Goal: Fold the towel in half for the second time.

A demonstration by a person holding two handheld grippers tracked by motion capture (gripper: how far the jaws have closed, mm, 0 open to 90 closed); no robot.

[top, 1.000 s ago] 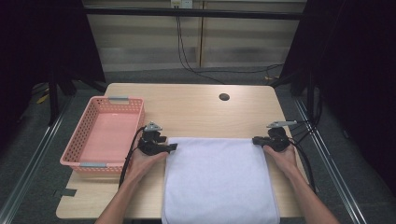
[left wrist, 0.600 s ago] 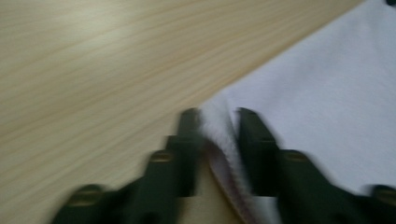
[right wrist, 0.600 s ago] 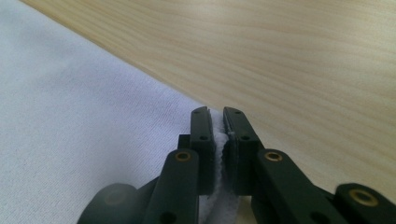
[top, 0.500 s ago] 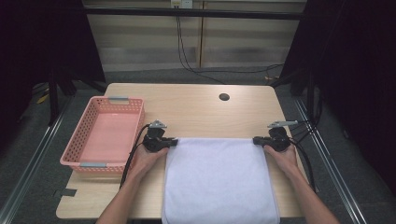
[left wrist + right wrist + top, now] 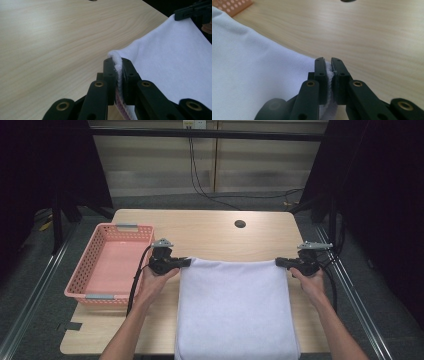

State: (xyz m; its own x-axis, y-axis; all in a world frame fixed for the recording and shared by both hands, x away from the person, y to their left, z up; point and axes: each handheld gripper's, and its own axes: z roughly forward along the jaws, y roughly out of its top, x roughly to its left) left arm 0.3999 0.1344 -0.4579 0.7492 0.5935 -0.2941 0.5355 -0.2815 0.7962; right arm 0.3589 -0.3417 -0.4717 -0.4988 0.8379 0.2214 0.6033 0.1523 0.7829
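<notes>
A white towel [image 5: 232,307] lies spread on the wooden table [image 5: 210,235] and hangs over its near edge. My left gripper [image 5: 186,262] pinches the towel's far left corner [image 5: 115,56], its jaws having just closed on the cloth, which is squeezed between the pads. My right gripper [image 5: 278,262] is shut on the far right corner [image 5: 329,72], cloth pressed between its jaws. Both far corners are raised a little off the table, so the far edge stretches between the two grippers. The left gripper view also shows the right gripper [image 5: 192,11] at the towel's other corner.
A pink plastic basket [image 5: 107,265] stands at the table's left, close to my left hand. A round cable hole [image 5: 240,224] sits in the far middle of the tabletop. Bare wood runs beyond the towel's far edge. Dark floor and rails flank the table.
The left jaws closed on the towel's corner. Both hands then lifted the far corners slightly, and the far edge now stands taut between them.
</notes>
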